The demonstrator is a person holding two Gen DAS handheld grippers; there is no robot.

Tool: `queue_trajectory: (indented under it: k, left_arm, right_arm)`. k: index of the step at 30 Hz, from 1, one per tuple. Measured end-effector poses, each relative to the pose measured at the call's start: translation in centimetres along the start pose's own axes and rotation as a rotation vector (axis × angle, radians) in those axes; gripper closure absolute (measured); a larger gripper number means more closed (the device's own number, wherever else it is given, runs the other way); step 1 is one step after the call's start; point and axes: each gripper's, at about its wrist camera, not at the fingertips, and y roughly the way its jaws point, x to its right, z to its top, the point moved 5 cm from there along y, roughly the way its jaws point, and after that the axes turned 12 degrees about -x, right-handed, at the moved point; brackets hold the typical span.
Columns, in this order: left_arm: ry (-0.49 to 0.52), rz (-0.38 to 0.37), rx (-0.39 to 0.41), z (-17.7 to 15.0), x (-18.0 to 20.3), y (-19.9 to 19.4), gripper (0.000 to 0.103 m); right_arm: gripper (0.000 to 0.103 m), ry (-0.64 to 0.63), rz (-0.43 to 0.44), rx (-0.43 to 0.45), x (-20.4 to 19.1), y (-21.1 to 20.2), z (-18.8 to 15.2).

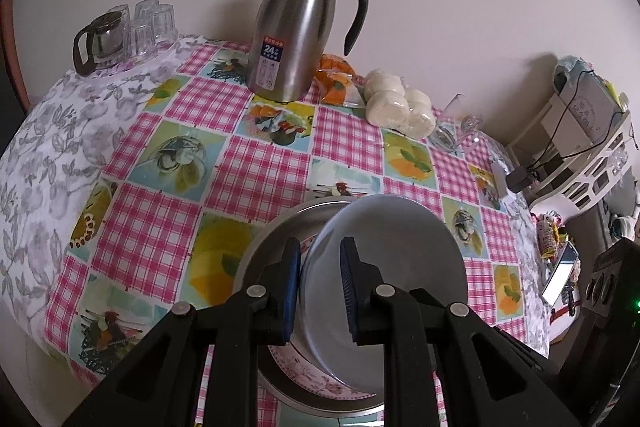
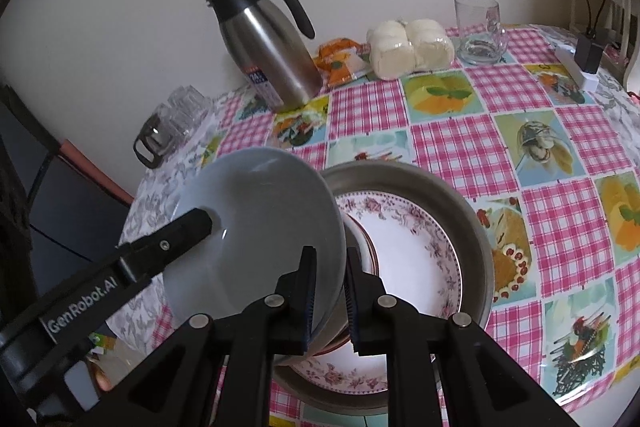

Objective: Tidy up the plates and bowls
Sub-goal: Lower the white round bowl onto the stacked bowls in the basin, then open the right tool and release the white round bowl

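A: What is the biggest thing in the two views?

B: The table (image 1: 256, 155), with its pink checked cloth, fills the middle of both frames. At the lower centre a metal basin (image 2: 460, 203) stands on it, and a floral plate (image 2: 416, 259) lies inside the basin.

A: And the white bowl (image 2: 260, 227)?

B: It is tilted on its side at the left part of the basin, above the floral plate. Both claws hold it at once. The left gripper (image 1: 320, 291) is nearly closed, its blue pads pinching the bowl's rim in the lower centre of the left wrist view. The right gripper (image 2: 330, 295) is also almost closed and clamps the near edge of the same bowl; in its view, one finger of the left gripper reaches into the bowl from the lower left.

A: What stands behind?

B: A steel jug (image 1: 296, 27) with a black handle is at the upper centre, near the wall. To the right of it lie an orange packet (image 1: 336, 75) and wrapped white buns (image 1: 400, 107), then a glass mug (image 2: 480, 31). At the upper left are some upturned glasses (image 1: 152, 27).
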Motion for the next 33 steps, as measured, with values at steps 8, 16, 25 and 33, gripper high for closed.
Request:
queue_trajectory:
  k: [8,16,25,33]
  left_arm:
    - [-0.028,0.003,-0.022,0.0,-0.9,0.9,0.084]
    - [-0.018,-0.011,-0.017,0.2,-0.4,1.1,0.084]
    - [-0.033,-0.005,-0.021,0.2,-0.7,1.3,0.084]
    - [-0.043,-0.002,-0.025,0.3,-0.8,1.5,0.084]
  right_arm:
    - [0.084,-0.012,-0.033,-0.009,-0.5,0.2,0.1]
    - [0.067,-0.04,-0.037,0.033,-1.1,-0.9,0.2]
    - [0.061,-0.028,-0.026,0.093,-0.2,-2.4,0.9]
    - [0.056,0.08,0.027,0.025,3.1,0.1,1.2]
